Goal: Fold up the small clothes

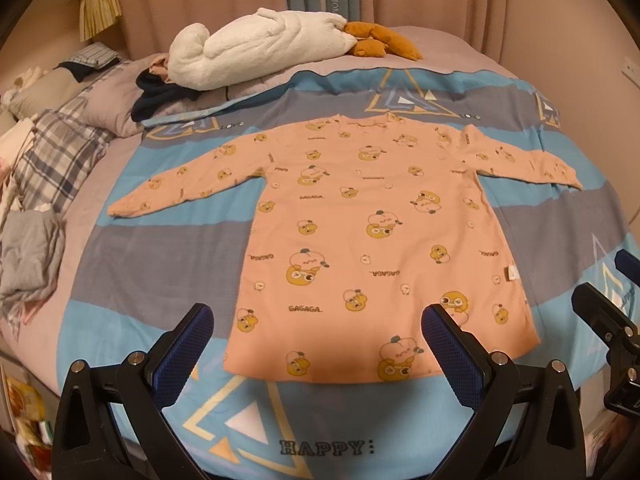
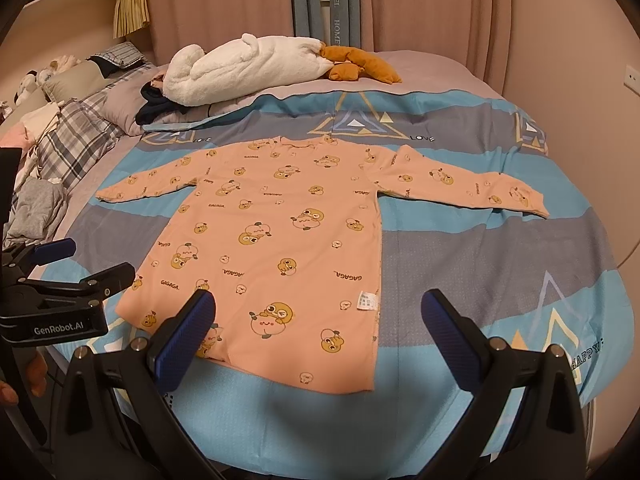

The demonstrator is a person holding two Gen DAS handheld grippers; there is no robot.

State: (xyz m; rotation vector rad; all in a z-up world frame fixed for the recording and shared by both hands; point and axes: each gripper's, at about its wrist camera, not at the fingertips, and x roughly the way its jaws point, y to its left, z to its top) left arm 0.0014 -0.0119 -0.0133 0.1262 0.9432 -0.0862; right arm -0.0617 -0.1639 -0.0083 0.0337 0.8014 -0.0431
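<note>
Both your left tool (image 1: 316,344) and right tool (image 2: 318,330) gape wide, holding nothing. The shirt (image 1: 360,248) lies flat on the bed (image 1: 160,264).

In front of me lies the small shirt (image 1: 372,240), spread flat and not folded. It is pink with a print of yellow ducks and the word GAGAGA. Both long sleeves are stretched out to the sides, the neck is far from me, the hem is near. A white label (image 2: 366,300) shows at one side seam.
</note>
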